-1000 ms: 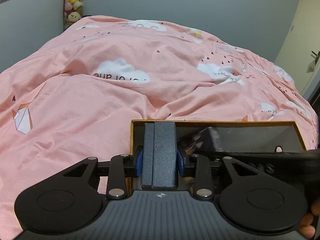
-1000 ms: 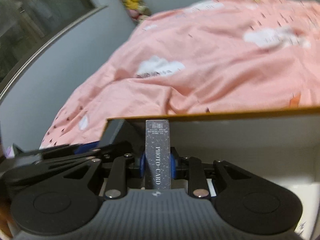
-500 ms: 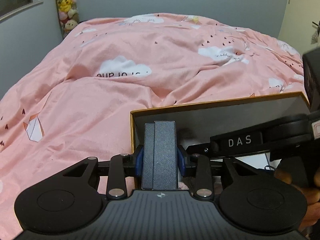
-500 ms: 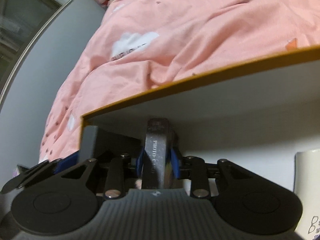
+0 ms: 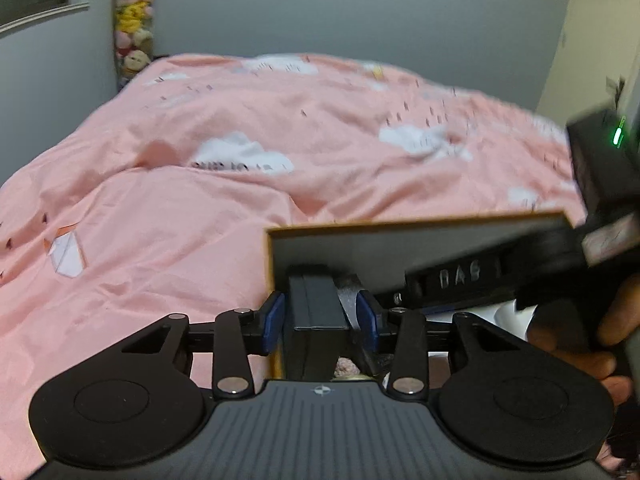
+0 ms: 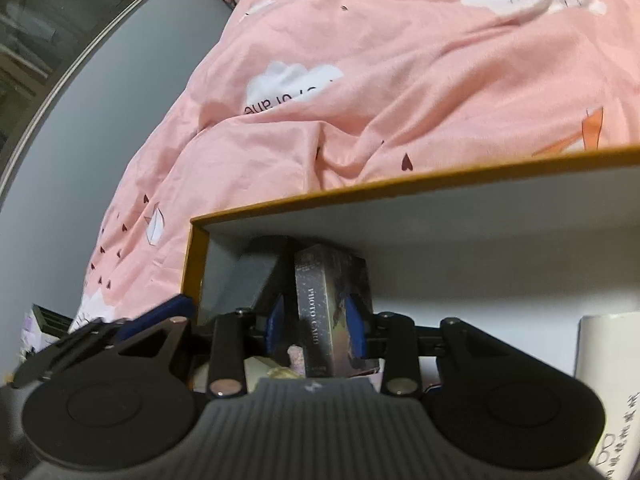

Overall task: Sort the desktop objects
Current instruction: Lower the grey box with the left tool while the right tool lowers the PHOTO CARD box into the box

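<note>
two hand-held grippers reach into one box [image 6: 420,200] with an orange rim that sits on the pink bed [image 5: 200,200]. the left hand-held gripper [image 5: 320,318] has just been opening; one grey case [image 5: 316,304] stands between its spread pads in the box's left corner. the right hand-held gripper [image 6: 316,326] has just been opening too, around one dark photo card box [image 6: 324,308]. one white cup [image 6: 608,380] stands at the right.

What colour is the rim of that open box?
Orange-brown rim, clearest in the right wrist view.
</note>
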The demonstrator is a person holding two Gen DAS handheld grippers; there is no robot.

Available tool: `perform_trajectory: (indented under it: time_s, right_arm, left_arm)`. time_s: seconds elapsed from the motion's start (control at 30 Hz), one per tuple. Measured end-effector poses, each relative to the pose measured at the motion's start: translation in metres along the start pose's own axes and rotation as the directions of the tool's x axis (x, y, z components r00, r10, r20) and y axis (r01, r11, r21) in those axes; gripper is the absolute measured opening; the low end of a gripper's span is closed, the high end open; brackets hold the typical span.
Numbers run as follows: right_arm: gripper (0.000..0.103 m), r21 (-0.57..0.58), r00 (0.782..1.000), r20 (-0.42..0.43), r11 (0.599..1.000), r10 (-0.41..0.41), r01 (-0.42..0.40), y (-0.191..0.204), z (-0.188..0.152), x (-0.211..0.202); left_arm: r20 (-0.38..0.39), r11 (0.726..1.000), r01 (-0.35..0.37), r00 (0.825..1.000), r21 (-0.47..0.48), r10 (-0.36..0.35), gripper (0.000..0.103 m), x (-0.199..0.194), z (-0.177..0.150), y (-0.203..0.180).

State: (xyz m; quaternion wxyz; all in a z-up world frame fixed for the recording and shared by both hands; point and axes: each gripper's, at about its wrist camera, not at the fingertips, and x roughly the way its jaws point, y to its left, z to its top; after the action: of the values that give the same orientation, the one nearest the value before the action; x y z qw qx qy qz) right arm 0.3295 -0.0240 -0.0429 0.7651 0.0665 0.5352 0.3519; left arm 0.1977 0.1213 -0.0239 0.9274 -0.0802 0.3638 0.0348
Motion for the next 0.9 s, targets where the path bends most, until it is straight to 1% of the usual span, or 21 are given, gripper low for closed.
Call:
perform_trajectory:
  time_s: [0.03, 0.1, 0.13, 0.23, 0.27, 0.33, 0.4, 0.47, 0.6, 0.63, 0.67, 0.7, 0.73, 0.8, 0.83, 0.87, 0.9]
  right_arm:
    - [0.039, -0.005, 1.000, -0.009, 1.000, -0.002, 0.002, 0.000, -0.003, 0.001]
    - [0.042, 0.013, 1.000, -0.028, 1.000, 0.003, -0.002, -0.004, -0.008, 0.004]
    - [0.044, 0.025, 1.000, -0.029, 1.000, 0.004, -0.004, -0.006, -0.011, 0.004]
    - [0.046, 0.036, 1.000, 0.015, 0.999, 0.027, -0.028, -0.004, -0.018, -0.004]
    - [0.052, 0.034, 0.999, 0.033, 0.999, 0.040, -0.042, -0.001, -0.018, -0.007]
    - [0.057, 0.020, 0.996, 0.070, 0.998, 0.061, -0.063, 0.005, -0.015, -0.012]
    - [0.055, -0.005, 0.994, 0.083, 0.998, 0.069, -0.069, 0.012, -0.010, -0.013]
    - [0.040, -0.021, 0.994, 0.068, 0.996, 0.084, -0.083, 0.018, -0.006, -0.008]
    - [0.039, -0.023, 0.997, 0.027, 0.997, 0.076, -0.076, 0.020, -0.008, 0.009]
    - [0.035, -0.021, 0.997, 0.009, 0.997, 0.072, -0.072, 0.020, -0.009, 0.013]
    - [0.027, -0.023, 0.998, -0.019, 0.998, 0.059, -0.060, 0.020, -0.012, 0.017]
    - [0.024, -0.047, 0.998, -0.057, 0.998, 0.039, -0.041, 0.021, -0.015, 0.023]
    - [0.024, -0.079, 0.998, -0.057, 0.996, 0.040, -0.044, 0.023, -0.019, 0.024]
    - [0.024, -0.147, 0.999, -0.040, 0.989, 0.014, -0.020, 0.031, -0.020, 0.026]
    - [0.024, -0.178, 0.999, -0.041, 0.984, 0.010, -0.017, 0.034, -0.019, 0.027]
    - [0.024, -0.192, 0.999, -0.038, 0.981, 0.006, -0.013, 0.034, -0.020, 0.026]
    - [0.024, -0.181, 0.999, -0.039, 0.983, 0.003, -0.011, 0.031, -0.019, 0.022]
  left_arm:
    - [0.007, 1.000, -0.007, 1.000, -0.015, 0.007, 0.047, -0.003, -0.002, 0.005]
    - [-0.012, 0.999, -0.023, 1.000, -0.049, 0.023, 0.042, -0.003, -0.005, 0.015]
    - [-0.019, 0.998, -0.021, 1.000, -0.067, 0.020, 0.041, -0.002, -0.007, 0.020]
    - [-0.043, 0.990, 0.012, 0.999, -0.140, -0.018, 0.040, 0.004, -0.009, 0.035]
    - [-0.048, 0.989, 0.016, 0.999, -0.149, -0.023, 0.040, 0.005, -0.010, 0.038]
    - [-0.054, 0.990, 0.001, 0.999, -0.138, -0.009, 0.040, 0.008, -0.013, 0.039]
    - [-0.064, 0.991, 0.007, 0.998, -0.131, -0.016, 0.040, 0.009, -0.016, 0.040]
    - [-0.081, 0.990, 0.017, 0.996, -0.139, -0.028, 0.040, 0.010, -0.020, 0.042]
    - [-0.116, 0.987, 0.030, 0.992, -0.155, -0.048, 0.039, 0.015, -0.027, 0.046]
    - [-0.124, 0.986, 0.040, 0.990, -0.162, -0.061, 0.038, 0.016, -0.029, 0.047]
    - [-0.133, 0.984, 0.052, 0.988, -0.169, -0.075, 0.036, 0.017, -0.030, 0.048]
    - [-0.142, 0.983, 0.065, 0.986, -0.174, -0.090, 0.035, 0.019, -0.031, 0.048]
    - [-0.146, 0.982, 0.069, 0.985, -0.177, -0.096, 0.032, 0.020, -0.032, 0.049]
    - [-0.155, 0.981, 0.068, 0.983, -0.179, -0.096, 0.029, 0.024, -0.033, 0.048]
    - [-0.155, 0.981, 0.070, 0.983, -0.183, -0.099, 0.029, 0.023, -0.034, 0.048]
    - [-0.160, 0.981, 0.083, 0.981, -0.177, -0.112, 0.029, 0.024, -0.035, 0.047]
    - [-0.170, 0.978, 0.082, 0.979, -0.192, -0.116, 0.028, 0.025, -0.036, 0.048]
